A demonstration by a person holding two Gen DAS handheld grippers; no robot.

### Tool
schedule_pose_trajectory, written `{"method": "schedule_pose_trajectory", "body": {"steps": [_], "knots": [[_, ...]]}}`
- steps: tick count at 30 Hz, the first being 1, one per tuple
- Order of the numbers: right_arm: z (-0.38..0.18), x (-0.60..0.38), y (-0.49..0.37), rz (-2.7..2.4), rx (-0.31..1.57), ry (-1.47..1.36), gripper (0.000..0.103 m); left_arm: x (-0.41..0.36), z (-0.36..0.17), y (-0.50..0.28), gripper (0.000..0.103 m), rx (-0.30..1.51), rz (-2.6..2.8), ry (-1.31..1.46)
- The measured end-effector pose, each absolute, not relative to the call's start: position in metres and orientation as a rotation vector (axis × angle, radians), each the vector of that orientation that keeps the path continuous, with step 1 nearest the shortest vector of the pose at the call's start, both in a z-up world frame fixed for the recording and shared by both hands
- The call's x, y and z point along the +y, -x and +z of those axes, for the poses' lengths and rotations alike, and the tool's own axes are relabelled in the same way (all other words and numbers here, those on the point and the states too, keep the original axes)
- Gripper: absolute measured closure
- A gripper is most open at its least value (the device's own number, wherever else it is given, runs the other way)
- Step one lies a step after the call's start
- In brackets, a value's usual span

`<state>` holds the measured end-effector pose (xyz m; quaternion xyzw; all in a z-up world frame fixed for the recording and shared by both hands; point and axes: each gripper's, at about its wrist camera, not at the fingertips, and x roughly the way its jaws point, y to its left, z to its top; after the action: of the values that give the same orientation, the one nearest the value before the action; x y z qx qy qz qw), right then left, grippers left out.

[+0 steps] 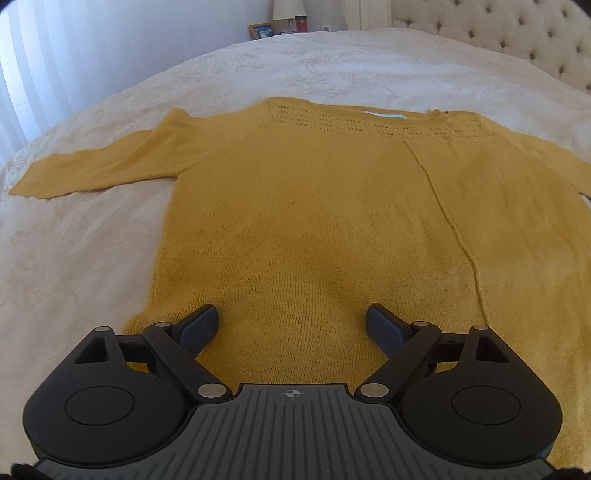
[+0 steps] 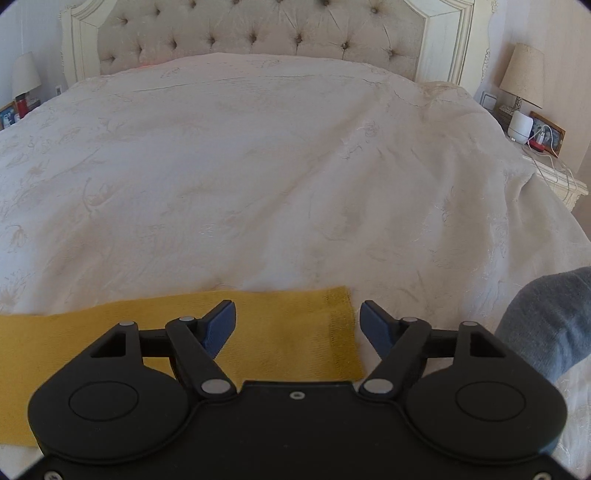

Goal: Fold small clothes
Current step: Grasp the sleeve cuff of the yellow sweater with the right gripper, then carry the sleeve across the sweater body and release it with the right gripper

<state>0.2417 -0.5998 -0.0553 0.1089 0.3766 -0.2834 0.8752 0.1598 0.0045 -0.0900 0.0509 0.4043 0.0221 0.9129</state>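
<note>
A mustard-yellow knit sweater [image 1: 314,206] lies flat on the cream embroidered bedspread [image 1: 74,258], its neckline of open lace stitch toward the tufted headboard [image 2: 258,33]. One sleeve [image 1: 92,170] stretches out flat to the side. The left gripper [image 1: 291,326] hovers over the sweater's hem, fingers spread wide, holding nothing. The right gripper [image 2: 297,325] is likewise spread and empty, above the other sleeve's ribbed cuff [image 2: 341,325]. Beyond that cuff the bedspread runs bare to the headboard. A grey fabric item [image 2: 546,325] sits just beside the right gripper.
</note>
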Motion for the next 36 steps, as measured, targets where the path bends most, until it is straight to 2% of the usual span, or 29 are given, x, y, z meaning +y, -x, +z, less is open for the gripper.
{"method": "schedule_pose_trajectory", "body": {"steps": [7,8,9,10,12,16,19,28,36], "knots": [[-0.081,-0.618,-0.248,-0.553,0.898,-0.363,0.028,0.001,-0.094,-0.161,0.009,0.821,0.052,-0.103],[-0.085,-0.616,-0.247,-0.534,0.905,-0.382,0.043,0.001,-0.094,-0.161,0.009,0.819,0.05,-0.102],[-0.086,-0.614,-0.246,-0.525,0.908,-0.39,0.073,0.002,-0.095,-0.161,0.008,0.817,0.047,-0.101],[-0.086,-0.608,-0.243,-0.519,0.902,-0.389,0.083,0.004,-0.095,-0.162,0.008,0.816,0.044,-0.099],[-0.08,-0.596,-0.241,-0.501,0.887,-0.346,0.089,0.005,-0.095,-0.161,0.008,0.817,0.039,-0.094],[-0.05,-0.568,-0.234,-0.468,0.828,-0.299,0.09,0.006,-0.09,-0.166,0.008,0.853,0.024,-0.091],[-0.017,-0.544,-0.239,-0.414,0.792,-0.256,0.09,0.009,-0.082,-0.169,0.012,0.869,-0.004,-0.081],[0.077,-0.424,-0.264,-0.185,0.701,-0.203,0.089,0.04,-0.035,-0.16,0.013,0.79,-0.089,-0.007],[0.1,-0.291,-0.305,0.098,0.675,-0.19,0.089,0.094,-0.03,-0.181,0.013,0.705,-0.049,-0.036]]}}
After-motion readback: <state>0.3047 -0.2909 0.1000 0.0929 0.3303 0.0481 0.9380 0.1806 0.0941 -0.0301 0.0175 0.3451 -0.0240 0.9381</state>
